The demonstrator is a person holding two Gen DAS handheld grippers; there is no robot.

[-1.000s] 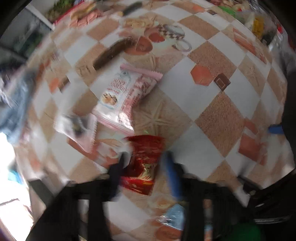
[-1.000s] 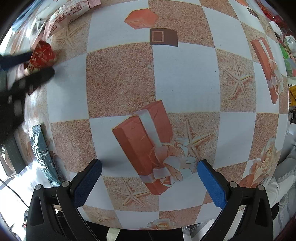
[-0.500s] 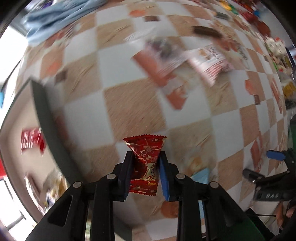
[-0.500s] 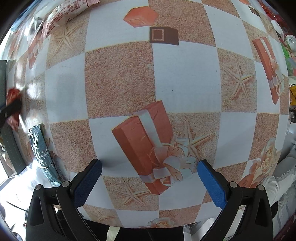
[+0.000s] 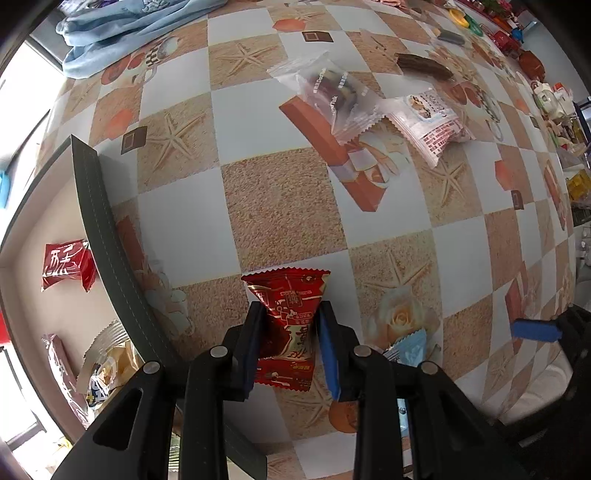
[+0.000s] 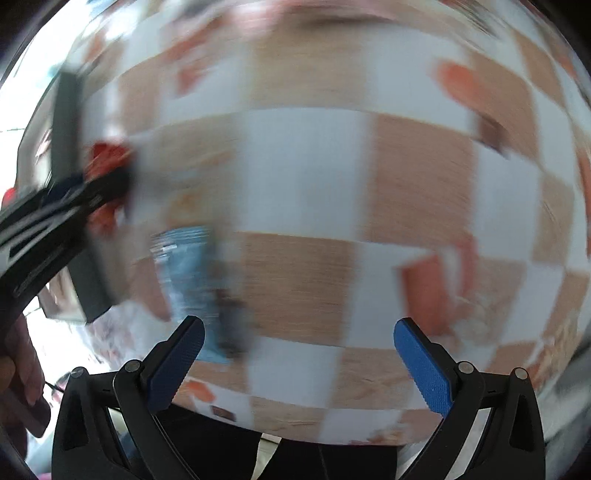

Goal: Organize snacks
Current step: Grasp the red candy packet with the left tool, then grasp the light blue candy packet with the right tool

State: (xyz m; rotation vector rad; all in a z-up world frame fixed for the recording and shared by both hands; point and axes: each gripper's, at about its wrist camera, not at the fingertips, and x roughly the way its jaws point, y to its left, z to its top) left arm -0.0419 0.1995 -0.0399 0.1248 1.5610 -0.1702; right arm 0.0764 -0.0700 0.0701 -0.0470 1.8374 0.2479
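Note:
My left gripper (image 5: 290,332) is shut on a red foil snack packet (image 5: 290,325) and holds it above the checked tablecloth, just right of a dark-rimmed box (image 5: 98,218). The box holds a red packet (image 5: 66,264) and other wrapped snacks (image 5: 107,365). A clear packet (image 5: 332,86), a white-pink packet (image 5: 430,118) and a brown bar (image 5: 423,64) lie farther off on the cloth. A light blue packet (image 5: 408,350) lies close by the gripper's right finger. My right gripper (image 6: 299,339) is open and empty; its view is blurred, with the blue packet (image 6: 188,273) to its left.
A blue cloth (image 5: 125,29) is bunched at the far left of the table. Bottles and small goods (image 5: 546,96) crowd the far right edge. The right gripper's blue pad (image 5: 535,329) shows at the right of the left wrist view.
My left gripper has carried the red packet leftward, close to the box. My right gripper has swung left, so the blue packet is now ahead of it.

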